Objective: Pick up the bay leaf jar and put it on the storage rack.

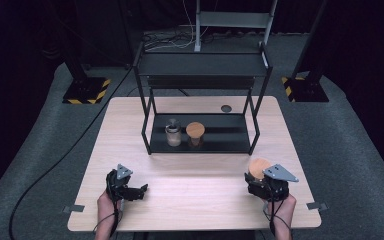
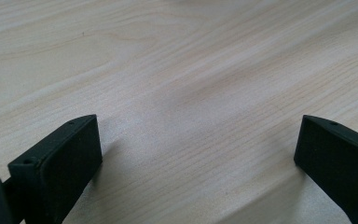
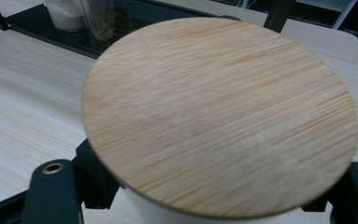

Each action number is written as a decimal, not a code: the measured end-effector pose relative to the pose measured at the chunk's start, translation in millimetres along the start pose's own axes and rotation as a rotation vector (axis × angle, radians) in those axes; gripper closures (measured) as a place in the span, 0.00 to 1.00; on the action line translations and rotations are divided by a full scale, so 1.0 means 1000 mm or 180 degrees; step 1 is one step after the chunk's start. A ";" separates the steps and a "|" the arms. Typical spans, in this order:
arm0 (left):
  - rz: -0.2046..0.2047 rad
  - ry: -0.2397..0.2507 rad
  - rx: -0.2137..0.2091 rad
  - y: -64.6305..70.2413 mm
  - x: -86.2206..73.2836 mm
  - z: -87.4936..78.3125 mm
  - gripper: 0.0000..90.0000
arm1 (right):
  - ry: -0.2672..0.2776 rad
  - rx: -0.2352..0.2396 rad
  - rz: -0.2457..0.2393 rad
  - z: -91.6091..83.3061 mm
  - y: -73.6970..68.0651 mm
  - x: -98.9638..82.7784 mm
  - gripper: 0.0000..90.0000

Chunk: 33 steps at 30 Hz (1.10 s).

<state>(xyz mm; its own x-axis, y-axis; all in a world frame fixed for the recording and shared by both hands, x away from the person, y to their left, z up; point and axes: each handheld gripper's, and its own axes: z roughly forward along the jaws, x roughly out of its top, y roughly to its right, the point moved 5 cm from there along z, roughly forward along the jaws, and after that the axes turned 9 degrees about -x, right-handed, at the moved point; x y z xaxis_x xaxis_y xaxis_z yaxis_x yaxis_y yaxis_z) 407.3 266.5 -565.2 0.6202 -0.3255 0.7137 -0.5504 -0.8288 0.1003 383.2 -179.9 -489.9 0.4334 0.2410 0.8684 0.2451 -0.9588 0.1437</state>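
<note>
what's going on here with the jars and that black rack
A person works two handheld grippers at a wooden table. The right gripper is shut on a jar with a round wooden lid. The left gripper rests open over bare tabletop. Two more jars stand on the black rack's bottom shelf.

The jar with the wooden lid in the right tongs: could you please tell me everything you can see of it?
The jar is topped by a round, flat lid of pale, straight-grained wood, likely bamboo, which covers the mouth fully. Below the lid's rim a strip of white body shows; what it holds cannot be told. It stands roughly upright near the table's front right corner, in front of the black shelf rack. The right tongs are shut on it, one black jaw on each side under the lid.
</note>
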 end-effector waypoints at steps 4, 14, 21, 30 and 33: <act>0.0001 -0.0001 -0.0001 0.000 0.000 0.000 0.00 | -0.0004 0.0005 0.0005 0.002 -0.001 0.001 0.28; 0.0005 0.0002 0.0003 0.000 0.000 0.000 0.00 | -0.0002 0.0024 -0.0011 0.007 -0.004 0.004 0.28; 0.0006 0.0003 0.0007 0.000 0.000 0.000 0.00 | -0.0010 0.0036 -0.0022 0.011 -0.005 0.005 0.28; 0.0016 0.0000 0.0011 0.000 0.000 0.000 0.00 | -0.0003 0.0053 -0.0021 0.016 -0.007 0.008 0.28; 0.0014 0.0001 0.0009 0.000 0.000 0.000 0.00 | -0.0010 0.0059 -0.0024 0.018 -0.008 0.008 0.28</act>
<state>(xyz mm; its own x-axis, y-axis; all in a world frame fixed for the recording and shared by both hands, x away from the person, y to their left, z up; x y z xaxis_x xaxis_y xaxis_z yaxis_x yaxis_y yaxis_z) 407.0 266.4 -565.1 0.6176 -0.3291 0.7143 -0.5516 -0.8287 0.0951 400.4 -167.6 -492.1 0.4342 0.2488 0.8658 0.2644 -0.9540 0.1415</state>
